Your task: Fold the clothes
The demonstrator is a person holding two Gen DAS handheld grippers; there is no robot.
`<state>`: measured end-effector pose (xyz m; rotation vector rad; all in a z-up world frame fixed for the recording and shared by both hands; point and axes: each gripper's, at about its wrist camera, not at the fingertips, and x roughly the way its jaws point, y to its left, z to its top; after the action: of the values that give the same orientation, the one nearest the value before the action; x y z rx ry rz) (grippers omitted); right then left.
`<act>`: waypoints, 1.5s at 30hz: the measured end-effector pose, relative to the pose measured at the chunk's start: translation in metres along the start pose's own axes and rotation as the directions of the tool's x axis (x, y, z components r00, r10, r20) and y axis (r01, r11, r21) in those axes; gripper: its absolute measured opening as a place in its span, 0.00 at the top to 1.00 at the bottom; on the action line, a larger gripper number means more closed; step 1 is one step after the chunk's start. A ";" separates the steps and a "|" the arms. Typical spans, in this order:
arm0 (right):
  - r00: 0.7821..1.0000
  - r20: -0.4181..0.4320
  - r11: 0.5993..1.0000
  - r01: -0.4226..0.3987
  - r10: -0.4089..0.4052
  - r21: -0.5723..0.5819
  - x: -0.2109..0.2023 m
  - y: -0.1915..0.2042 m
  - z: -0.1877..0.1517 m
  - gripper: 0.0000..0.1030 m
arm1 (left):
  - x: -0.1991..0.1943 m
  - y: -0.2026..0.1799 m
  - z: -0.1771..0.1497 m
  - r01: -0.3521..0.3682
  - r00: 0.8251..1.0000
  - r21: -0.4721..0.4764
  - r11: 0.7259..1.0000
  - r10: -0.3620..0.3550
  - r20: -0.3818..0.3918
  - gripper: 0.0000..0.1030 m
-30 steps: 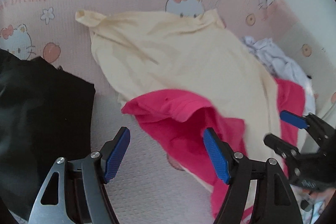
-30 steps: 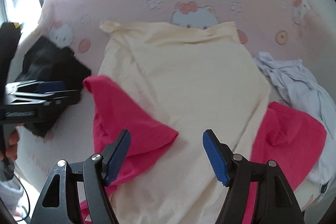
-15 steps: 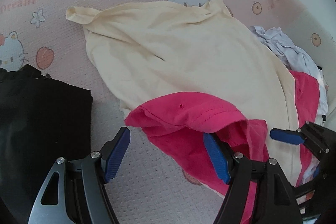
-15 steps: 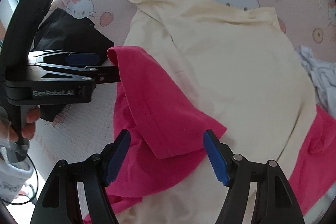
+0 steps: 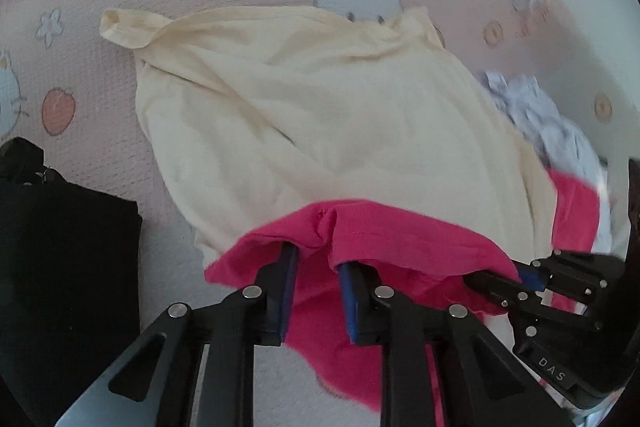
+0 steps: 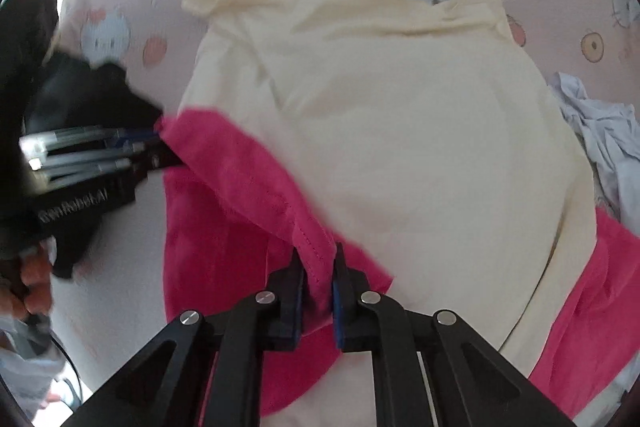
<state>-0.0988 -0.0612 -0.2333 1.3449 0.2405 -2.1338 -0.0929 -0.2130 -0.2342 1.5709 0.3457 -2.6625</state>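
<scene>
Gripping pink garment (image 6: 240,183) hem: both tools, left tool (image 5: 316,263) and right tool (image 6: 318,267), clamped; cream shirt (image 6: 400,131), frame centre, lies unfolded.

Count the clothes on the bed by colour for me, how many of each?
Pink: 1, the pink garment, gripped by both tools
Cream: 1, the cream garment, spread out over part of the pink one
Black: 1, the black garment, lying to the left
White: 1, the white garment, crumpled at the right
Total: 4
</scene>
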 end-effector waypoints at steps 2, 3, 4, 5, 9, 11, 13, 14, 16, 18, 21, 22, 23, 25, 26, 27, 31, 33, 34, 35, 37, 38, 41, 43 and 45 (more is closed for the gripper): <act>1.000 0.026 1.000 0.015 -0.016 0.015 -0.002 -0.008 0.009 0.91 | 0.002 0.002 0.011 0.032 0.999 -0.031 0.999 -0.032 0.006 0.83; 0.999 0.028 0.999 0.021 -0.022 0.034 0.000 -0.013 0.012 0.91 | 0.004 0.003 0.017 0.045 0.999 -0.047 0.998 -0.045 0.013 0.83; 0.999 0.028 0.998 0.025 -0.027 0.059 0.002 -0.018 0.015 0.91 | 0.007 0.004 0.021 0.065 0.998 -0.065 0.996 -0.064 0.012 0.83; 0.999 0.027 0.996 0.025 -0.028 0.086 0.004 -0.024 0.015 0.91 | 0.011 0.006 0.026 0.088 0.996 -0.090 0.992 -0.088 0.005 0.83; 0.999 0.026 0.980 0.015 -0.021 0.199 0.006 -0.044 0.014 0.47 | 0.018 0.008 0.033 0.123 0.992 -0.144 0.982 -0.127 -0.016 0.81; 0.998 0.064 0.968 -0.014 -0.002 0.251 -0.002 -0.052 0.009 0.36 | 0.017 0.007 0.032 0.138 0.990 -0.161 0.977 -0.142 -0.012 0.70; 0.997 0.079 0.952 -0.045 0.022 0.304 -0.008 -0.058 0.005 0.36 | 0.012 0.009 0.031 0.169 0.985 -0.188 0.967 -0.170 0.014 0.56; 0.996 0.080 0.943 -0.056 0.032 0.327 -0.010 -0.061 0.003 0.36 | 0.009 0.010 0.031 0.185 0.983 -0.201 0.962 -0.183 0.028 0.45; 0.997 0.064 0.937 -0.058 0.038 0.345 -0.010 -0.065 -0.002 0.36 | 0.004 0.012 0.031 0.211 0.978 -0.222 0.952 -0.204 0.051 0.34; 0.998 0.044 0.931 -0.056 0.043 0.360 -0.009 -0.068 -0.008 0.36 | 0.002 0.013 0.033 0.207 0.978 -0.230 0.951 -0.200 0.055 0.34; 0.999 0.014 0.923 -0.052 0.051 0.382 -0.007 -0.073 -0.016 0.36 | -0.002 0.014 0.035 0.196 0.981 -0.235 0.952 -0.188 0.057 0.33; 0.999 0.004 0.920 -0.051 0.054 0.389 -0.007 -0.074 -0.019 0.36 | -0.002 0.011 0.034 0.177 0.984 -0.219 0.960 -0.170 0.048 0.33; 0.998 -0.006 0.917 -0.050 0.056 0.396 -0.006 -0.076 -0.022 0.36 | -0.001 0.008 0.033 0.155 0.988 -0.198 0.968 -0.151 0.037 0.33; 0.998 -0.022 0.911 -0.051 0.066 0.409 -0.004 -0.078 -0.028 0.36 | 0.007 0.002 0.029 0.098 0.995 -0.130 0.987 -0.099 0.004 0.33; 0.997 -0.026 0.909 -0.057 0.074 0.414 -0.001 -0.077 -0.030 0.36 | 0.013 -0.003 0.027 0.055 0.998 -0.083 0.995 -0.056 -0.018 0.33; 0.996 -0.030 0.908 -0.064 0.084 0.414 0.002 -0.076 -0.031 0.36 | 0.018 -0.006 0.025 0.018 0.999 -0.039 0.999 -0.019 -0.034 0.33; 0.992 -0.021 0.905 -0.104 0.123 0.413 0.014 -0.074 -0.028 0.36 | 0.029 -0.018 0.018 -0.058 0.998 0.086 0.995 0.061 -0.033 0.33; 0.990 -0.016 0.902 -0.120 0.139 0.415 0.021 -0.074 -0.028 0.36 | 0.032 -0.022 0.017 -0.082 0.996 0.129 0.988 0.085 -0.020 0.33; 0.990 -0.020 0.901 -0.118 0.138 0.417 0.024 -0.074 -0.027 0.36 | 0.034 -0.024 0.018 -0.101 0.994 0.152 0.983 0.105 -0.018 0.33; 0.991 -0.024 0.901 -0.112 0.134 0.418 0.028 -0.074 -0.025 0.36 | 0.037 -0.027 0.019 -0.122 0.992 0.177 0.977 0.127 -0.017 0.33; 0.992 -0.024 0.901 -0.104 0.126 0.421 0.035 -0.075 -0.023 0.36 | 0.041 -0.029 0.022 -0.149 0.988 0.208 0.967 0.155 -0.010 0.33; 0.992 -0.016 0.901 -0.105 0.123 0.421 0.037 -0.075 -0.022 0.36 | 0.044 -0.030 0.023 -0.152 0.987 0.223 0.963 0.158 -0.010 0.33; 0.995 0.003 0.915 -0.090 0.097 0.393 0.042 -0.073 -0.015 0.36 | 0.057 -0.037 0.023 -0.159 0.986 0.301 0.940 0.168 -0.005 0.35; 0.997 0.022 0.926 -0.072 0.069 0.370 0.046 -0.070 -0.010 0.36 | 0.063 -0.042 0.024 -0.188 0.980 0.345 0.920 0.199 0.005 0.45; 0.999 0.039 0.936 -0.046 0.034 0.350 0.051 -0.067 -0.005 0.37 | 0.070 -0.046 0.025 -0.218 0.973 0.385 0.897 0.230 0.015 0.52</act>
<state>-0.1491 -0.0244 -0.2904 1.4931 -0.1918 -2.2341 -0.1546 -0.1676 -0.2751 1.6223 -0.3651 -2.6346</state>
